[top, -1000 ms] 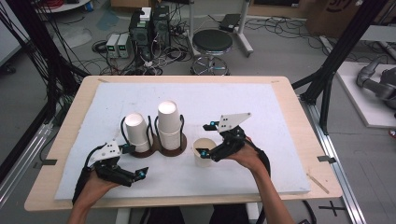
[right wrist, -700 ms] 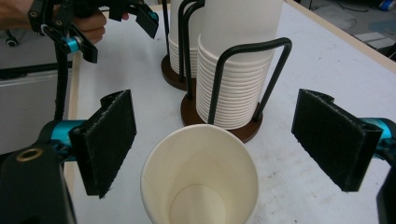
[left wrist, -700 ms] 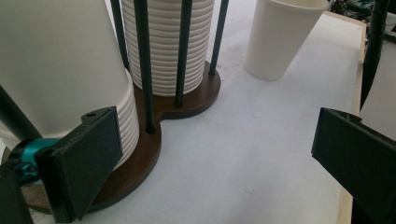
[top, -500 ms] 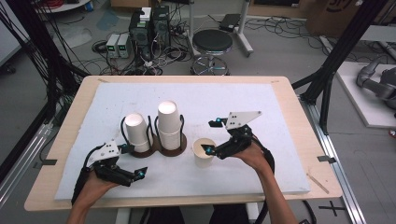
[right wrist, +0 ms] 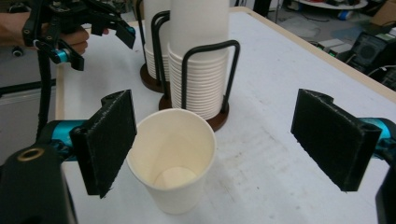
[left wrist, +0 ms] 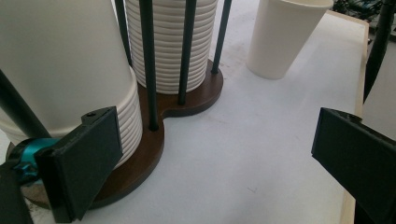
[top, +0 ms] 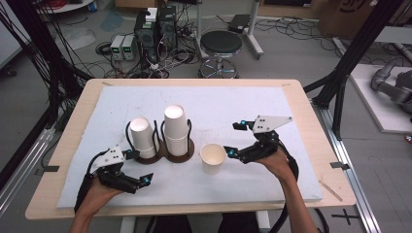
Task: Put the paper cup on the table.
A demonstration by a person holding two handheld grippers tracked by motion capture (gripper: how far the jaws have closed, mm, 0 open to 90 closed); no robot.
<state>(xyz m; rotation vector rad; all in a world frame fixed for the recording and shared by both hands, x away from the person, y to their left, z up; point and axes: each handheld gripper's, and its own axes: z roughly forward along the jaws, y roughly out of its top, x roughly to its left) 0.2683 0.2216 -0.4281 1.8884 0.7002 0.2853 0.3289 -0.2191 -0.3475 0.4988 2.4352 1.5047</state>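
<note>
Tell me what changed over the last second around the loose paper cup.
The right gripper let go of the loose paper cup and drew back to the right; its fingers stand open, off the cup. Unchanged: the cup upright on the table, both cup stacks in the holder, the left gripper open beside them.

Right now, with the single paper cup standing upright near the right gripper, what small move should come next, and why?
Probably draw the right gripper back from the paper cup. Its jaws stand wide open, one pad beside the rim and the other far off, so nothing is gripped. The cup stands upright on the white mat, apart from the cup holder. The left gripper is open too, near the holder's base.
</note>
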